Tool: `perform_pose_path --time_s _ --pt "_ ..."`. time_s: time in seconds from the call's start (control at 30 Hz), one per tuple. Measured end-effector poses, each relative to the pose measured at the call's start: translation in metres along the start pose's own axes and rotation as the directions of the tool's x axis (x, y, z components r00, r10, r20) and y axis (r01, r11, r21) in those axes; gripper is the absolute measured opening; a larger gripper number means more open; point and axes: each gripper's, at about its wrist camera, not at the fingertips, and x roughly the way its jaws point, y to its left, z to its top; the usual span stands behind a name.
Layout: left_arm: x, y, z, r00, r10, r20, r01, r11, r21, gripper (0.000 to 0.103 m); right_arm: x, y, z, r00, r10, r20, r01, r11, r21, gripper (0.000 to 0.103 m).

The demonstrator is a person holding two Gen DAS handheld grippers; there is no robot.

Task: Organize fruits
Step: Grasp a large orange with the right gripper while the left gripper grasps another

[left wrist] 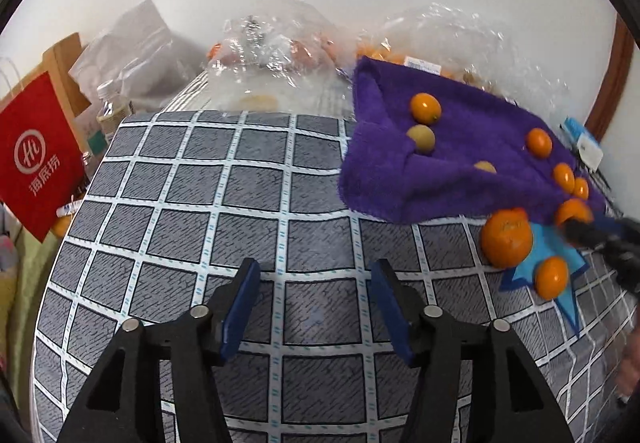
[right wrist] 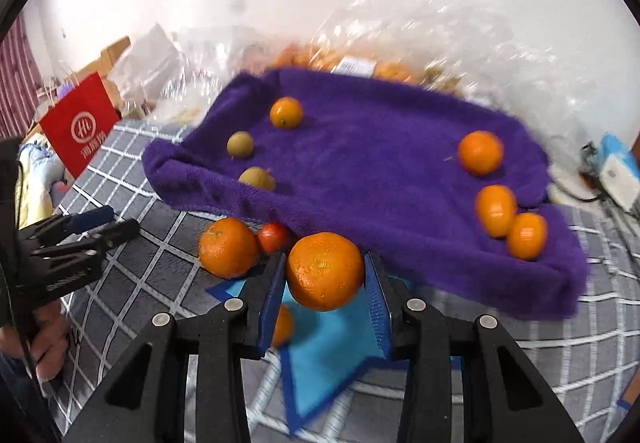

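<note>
Orange mandarin [right wrist: 324, 270] | clamped between right hand-held gripper [right wrist: 325, 283] fingers | above blue mat [right wrist: 320, 359]

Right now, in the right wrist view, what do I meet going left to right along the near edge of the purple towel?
Large orange on the table → small red fruit → big orange held in the right hand-held gripper → two small oval orange fruits on the purple towel.

Purple towel [right wrist: 360, 163]; orange mandarin [right wrist: 325, 271]; grey white-gridded tablecloth [left wrist: 240, 203]; red bag [left wrist: 38, 155].
</note>
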Motion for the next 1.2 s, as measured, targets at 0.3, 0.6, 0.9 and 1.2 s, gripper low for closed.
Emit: perform_pose_path --time_s 0.3,0.6,0.9,1.2 --pt "0.002 -0.005 0.000 1.000 0.019 -0.016 -0.019 0.999 0.039 0.066 -0.018 -0.059 -0.039 0.992 -0.123 0.000 0.123 0.991 0.052 0.039" --pt "0.005 -0.012 0.000 0.999 0.023 -0.030 -0.021 0.997 0.074 0.077 -0.003 -0.081 -0.056 0.998 -0.060 -0.035 0.065 0.984 0.169 0.042" --pt "0.008 -0.013 0.000 0.998 0.035 -0.043 -0.032 0.997 0.077 0.089 -0.004 -0.070 -0.057 0.993 -0.117 -0.025 0.120 0.985 0.126 0.040" --pt "0.009 -0.011 -0.001 0.997 0.057 -0.049 -0.054 0.997 0.059 0.099 -0.008 -0.076 -0.056 0.990 -0.137 -0.019 0.139 0.977 0.164 0.040"
